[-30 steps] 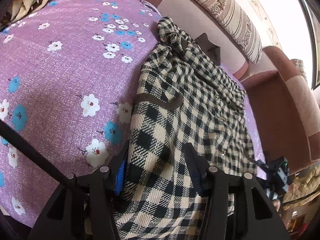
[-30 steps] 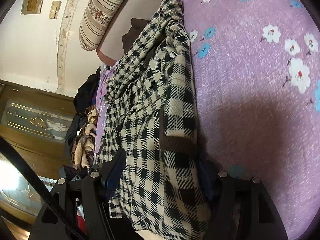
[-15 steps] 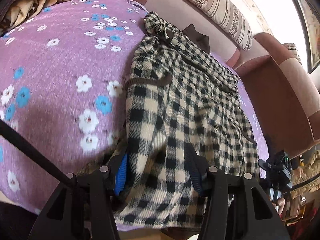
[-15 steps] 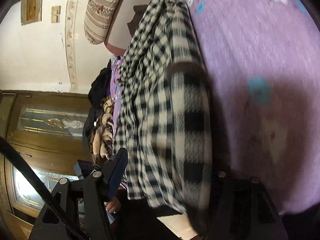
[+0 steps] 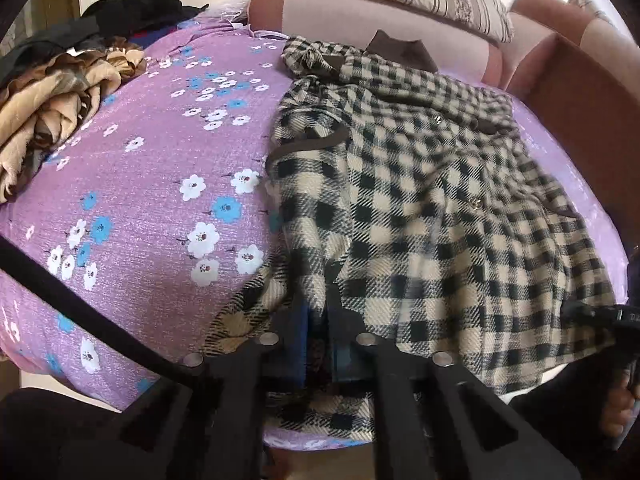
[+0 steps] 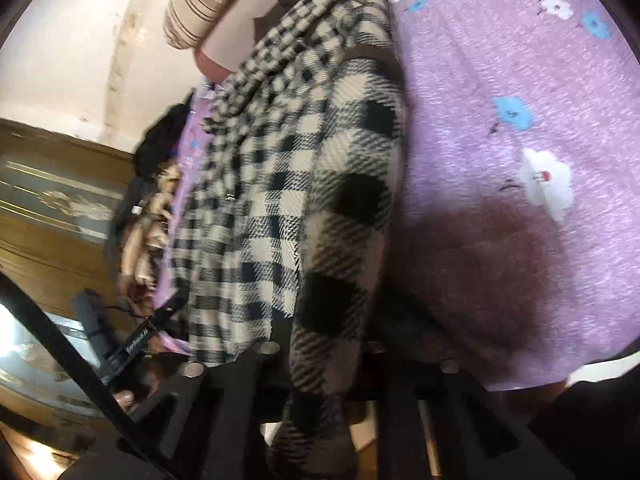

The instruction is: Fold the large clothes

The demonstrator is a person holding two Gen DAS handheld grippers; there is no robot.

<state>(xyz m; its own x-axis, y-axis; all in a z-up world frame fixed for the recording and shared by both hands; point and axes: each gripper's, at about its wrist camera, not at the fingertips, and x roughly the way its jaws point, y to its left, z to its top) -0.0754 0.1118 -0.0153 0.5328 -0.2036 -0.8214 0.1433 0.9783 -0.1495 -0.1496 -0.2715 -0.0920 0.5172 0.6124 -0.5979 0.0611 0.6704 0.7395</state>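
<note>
The checked coat [image 5: 432, 200] lies spread on the purple flowered bedcover [image 5: 140, 216]; the left gripper [image 5: 318, 344] has just closed, pinching its near hem; the right gripper [image 6: 320, 364], blurred, seems likewise just clamped on the hem's other corner.

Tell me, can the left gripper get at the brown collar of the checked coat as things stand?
Probably not yet: the left gripper has just closed its jaws on the checked coat's near hem, and the brown collar lies at the far end, the whole garment between them.
</note>
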